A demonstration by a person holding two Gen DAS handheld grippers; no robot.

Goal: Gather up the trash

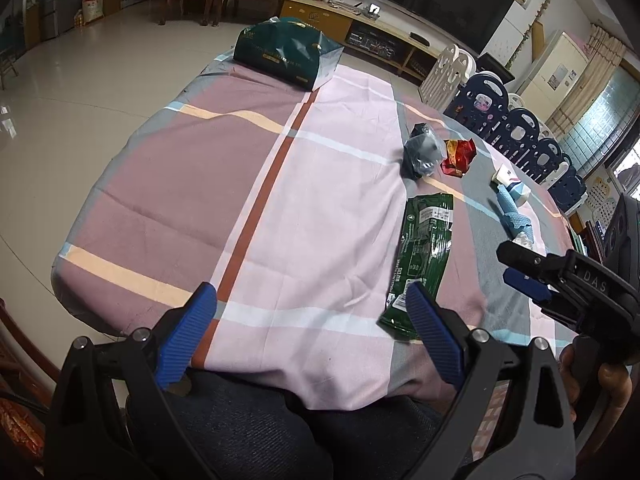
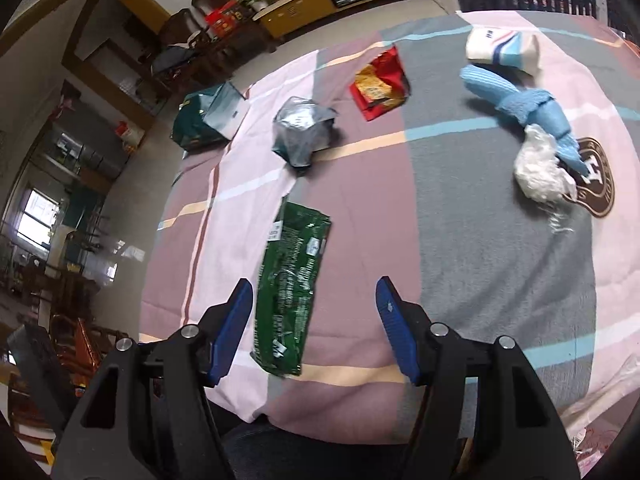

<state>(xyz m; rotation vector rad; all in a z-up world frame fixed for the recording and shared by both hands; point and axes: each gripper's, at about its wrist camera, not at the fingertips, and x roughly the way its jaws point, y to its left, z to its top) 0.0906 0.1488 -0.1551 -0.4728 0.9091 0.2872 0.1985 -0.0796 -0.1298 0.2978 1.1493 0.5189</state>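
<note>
On the plaid cloth lies a flat green wafer wrapper (image 1: 424, 256) (image 2: 292, 280). Beyond it sit a crumpled grey foil bag (image 1: 422, 152) (image 2: 302, 132) and a red-and-yellow wrapper (image 1: 459, 156) (image 2: 378, 84). To the right are a tipped white paper cup (image 1: 510, 186) (image 2: 502, 50), a light blue cloth (image 1: 512, 216) (image 2: 520, 108) and a white tissue wad (image 2: 540, 172). My left gripper (image 1: 311, 292) is open and empty near the table's front edge. My right gripper (image 2: 314, 284) (image 1: 516, 268) is open above the wrapper's near end, not touching it.
A dark green paper bag (image 1: 284, 54) (image 2: 208, 120) stands at the table's far end. The table (image 1: 160, 184) drops to tiled floor on the left. A blue and white play fence (image 1: 520, 128) runs along the right side. The person's lap lies under the near edge.
</note>
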